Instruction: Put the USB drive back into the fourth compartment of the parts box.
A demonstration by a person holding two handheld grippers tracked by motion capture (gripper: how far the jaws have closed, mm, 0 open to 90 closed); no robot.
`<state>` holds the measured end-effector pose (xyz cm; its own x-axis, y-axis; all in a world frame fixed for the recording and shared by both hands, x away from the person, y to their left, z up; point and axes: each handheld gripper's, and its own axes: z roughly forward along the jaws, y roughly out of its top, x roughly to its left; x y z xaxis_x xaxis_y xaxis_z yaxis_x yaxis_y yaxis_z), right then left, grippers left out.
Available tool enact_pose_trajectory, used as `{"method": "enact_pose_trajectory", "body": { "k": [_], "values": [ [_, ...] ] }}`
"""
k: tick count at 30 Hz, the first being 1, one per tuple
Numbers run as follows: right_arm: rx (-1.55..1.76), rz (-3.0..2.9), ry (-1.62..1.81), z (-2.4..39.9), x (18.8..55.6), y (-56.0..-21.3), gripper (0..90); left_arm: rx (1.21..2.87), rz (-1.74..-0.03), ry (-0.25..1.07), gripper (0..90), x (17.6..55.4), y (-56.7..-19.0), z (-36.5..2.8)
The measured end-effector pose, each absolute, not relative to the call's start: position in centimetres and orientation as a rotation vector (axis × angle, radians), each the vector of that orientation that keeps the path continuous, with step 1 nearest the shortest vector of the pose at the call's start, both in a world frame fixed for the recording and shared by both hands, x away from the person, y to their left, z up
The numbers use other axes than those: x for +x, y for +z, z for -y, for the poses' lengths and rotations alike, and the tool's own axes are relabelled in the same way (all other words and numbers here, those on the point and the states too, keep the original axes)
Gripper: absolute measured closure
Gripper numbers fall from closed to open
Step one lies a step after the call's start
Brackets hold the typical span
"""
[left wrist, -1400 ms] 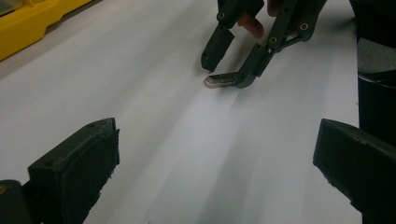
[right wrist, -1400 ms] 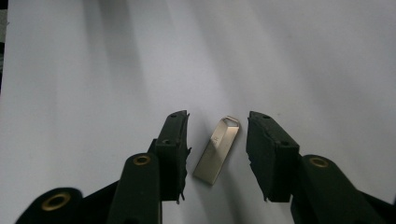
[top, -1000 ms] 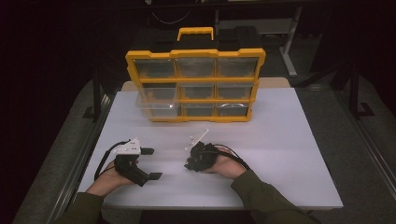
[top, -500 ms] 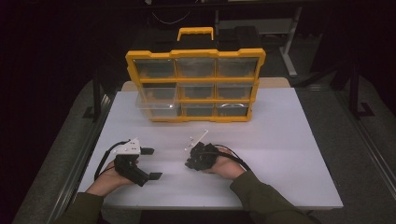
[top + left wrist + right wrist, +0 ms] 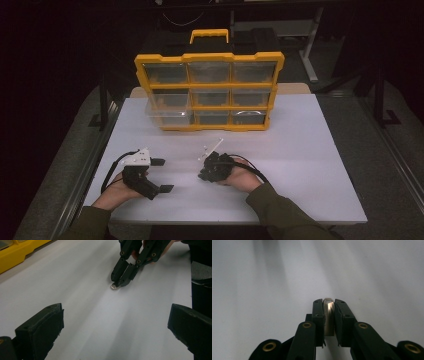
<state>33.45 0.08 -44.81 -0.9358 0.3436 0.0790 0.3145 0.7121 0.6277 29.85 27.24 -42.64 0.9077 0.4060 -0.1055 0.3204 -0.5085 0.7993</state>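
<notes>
1. At the left of the high view, the left gripper is held just above the white table, near its front edge. Its jaws are seen wide apart with nothing between them; in the left gripper view only bare table lies between the two black pads.

2. In the middle of the high view, the right gripper is pointed down at the table, near the left gripper but apart from it. Its jaws have just been closing, and in the right gripper view they are seen brought together on a small metal piece, which is clamped between the pads.

3. In the left gripper view the metal piece is seen at the tips of the right gripper, apparently touching the table surface. It cannot be told for certain whether it has been lifted at all.

4. At the back of the table, the yellow organiser is stood upright, well apart from both grippers. One clear drawer at its lower left is seen pulled out part way.

5. The work is judged to be at an early stage: the piece has been gripped, but it has not yet been carried. What is probably left is the lift, the carry to the organiser and the release into a compartment; which compartment is meant cannot be told, though the pulled-out drawer seems likely.
</notes>
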Motion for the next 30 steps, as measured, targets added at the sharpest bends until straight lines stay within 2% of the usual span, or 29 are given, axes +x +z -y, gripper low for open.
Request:
{"method": "enact_pose_trajectory", "body": {
  "k": [30],
  "values": [
    [0.603, -2.817, 1.092, 1.6, 34.8, -42.6, 77.9, 2.138, -0.519, 0.116, 0.0, 29.8, -42.7, -27.2]
  ]
}}
